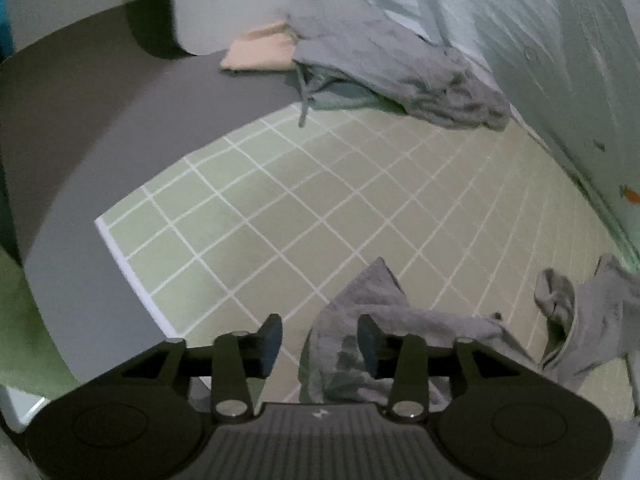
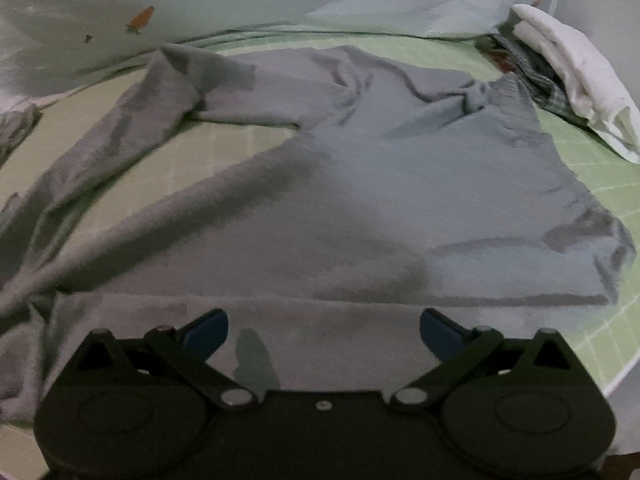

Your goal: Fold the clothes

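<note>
Green checked bedding [image 1: 280, 208] lies under a grey long-sleeved top [image 2: 360, 184]. Left gripper [image 1: 320, 340] hangs part-spread, grey cloth draped beside one finger; right gripper [image 2: 324, 332] gapes wide above the hem, empty.

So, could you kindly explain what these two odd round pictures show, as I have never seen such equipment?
Each picture comes from a fisheye camera mounted on a hand-held two-finger gripper, looking along its fingers. A person holds one in each hand; no robot arm is involved. The left gripper is open, with grey cloth draped by its right finger. Ahead lie a green checked sheet, a crumpled grey-blue garment and a folded peach cloth. The right gripper is wide open, holding nothing, over a spread grey long-sleeved top. Folded white cloth sits at the far right.
</note>
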Motion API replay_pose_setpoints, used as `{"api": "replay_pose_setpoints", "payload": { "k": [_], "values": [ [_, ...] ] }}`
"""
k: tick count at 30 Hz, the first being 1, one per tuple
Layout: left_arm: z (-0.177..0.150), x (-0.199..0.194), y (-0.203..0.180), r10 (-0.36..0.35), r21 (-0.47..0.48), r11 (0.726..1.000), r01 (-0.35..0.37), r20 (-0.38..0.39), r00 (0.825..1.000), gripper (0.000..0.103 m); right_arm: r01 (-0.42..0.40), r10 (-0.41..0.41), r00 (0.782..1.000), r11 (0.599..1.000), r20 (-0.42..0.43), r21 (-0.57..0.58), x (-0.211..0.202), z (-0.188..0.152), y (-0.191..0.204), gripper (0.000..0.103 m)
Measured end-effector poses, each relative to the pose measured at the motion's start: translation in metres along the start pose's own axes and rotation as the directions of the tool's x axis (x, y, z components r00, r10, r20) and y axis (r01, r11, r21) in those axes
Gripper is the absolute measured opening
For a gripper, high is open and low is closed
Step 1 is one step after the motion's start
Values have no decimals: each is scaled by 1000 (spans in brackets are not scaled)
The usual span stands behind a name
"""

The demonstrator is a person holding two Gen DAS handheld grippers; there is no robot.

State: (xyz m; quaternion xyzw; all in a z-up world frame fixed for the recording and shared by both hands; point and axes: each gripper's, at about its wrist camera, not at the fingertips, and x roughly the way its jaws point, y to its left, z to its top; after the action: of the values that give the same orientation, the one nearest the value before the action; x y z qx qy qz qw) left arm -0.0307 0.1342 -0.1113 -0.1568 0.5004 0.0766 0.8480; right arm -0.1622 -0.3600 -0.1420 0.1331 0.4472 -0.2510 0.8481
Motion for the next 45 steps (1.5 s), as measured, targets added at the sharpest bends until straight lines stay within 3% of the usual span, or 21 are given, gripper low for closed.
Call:
{"api": "replay_pose_setpoints", "payload": {
  "k": [3,10,11,12,13,14,15,19,21,23,25,26,28,30,35,40,45],
  "values": [
    [3,12,-5,-3,12,1000,3,-40,999,60,-37,37,999,999,-1,37,5,10,8,103],
    [3,33,-15,-9,24,1000,11,-104,995,58,-46,47,999,998,-15,44,10,18,28,103],
    [3,34,-18,-1,40,999,5,-104,995,51,-35,37,999,998,-21,53,11,17,27,103],
    [5,35,-22,1,54,999,4,-102,995,28,-24,26,999,998,-27,63,12,16,25,103],
    [7,36,-25,4,67,998,3,-99,995,13,-10,13,999,997,-37,83,14,16,21,103],
    [8,37,-28,6,80,997,2,-96,995,5,4,0,999,995,-47,102,16,16,18,103],
    [11,37,-31,5,90,996,3,-88,996,4,18,-12,998,993,-55,120,17,16,14,103],
    [43,20,-43,-55,75,996,52,39,998,4,57,-51,998,985,-43,161,14,15,1,103],
    [63,7,-47,-108,44,994,103,133,985,4,74,-69,997,983,-32,169,12,15,-3,103],
    [81,-5,-51,-145,20,989,145,238,960,5,75,-71,997,983,-28,166,10,13,-4,103],
    [93,-9,-56,-125,0,991,131,297,947,10,76,-73,997,984,-25,163,8,11,-4,103],
    [97,-8,-59,-99,-4,995,105,296,950,14,77,-74,997,984,-23,162,7,10,-4,103],
    [95,-4,-60,-50,-10,998,55,273,961,27,78,-76,997,984,-21,158,5,8,-4,103],
    [84,2,-53,-61,-33,997,70,214,975,41,75,-73,997,987,-23,139,4,6,-1,103],
    [39,24,-36,-121,-89,989,122,15,993,43,70,-69,997,992,-20,105,-2,1,3,103],
    [5,37,-39,-194,-95,979,183,-125,973,43,60,-58,998,995,-30,81,1,-1,10,103],
    [-10,44,-55,-244,-61,970,237,-183,952,48,31,-31,999,998,-6,-46,7,4,24,103]
  ]
}}
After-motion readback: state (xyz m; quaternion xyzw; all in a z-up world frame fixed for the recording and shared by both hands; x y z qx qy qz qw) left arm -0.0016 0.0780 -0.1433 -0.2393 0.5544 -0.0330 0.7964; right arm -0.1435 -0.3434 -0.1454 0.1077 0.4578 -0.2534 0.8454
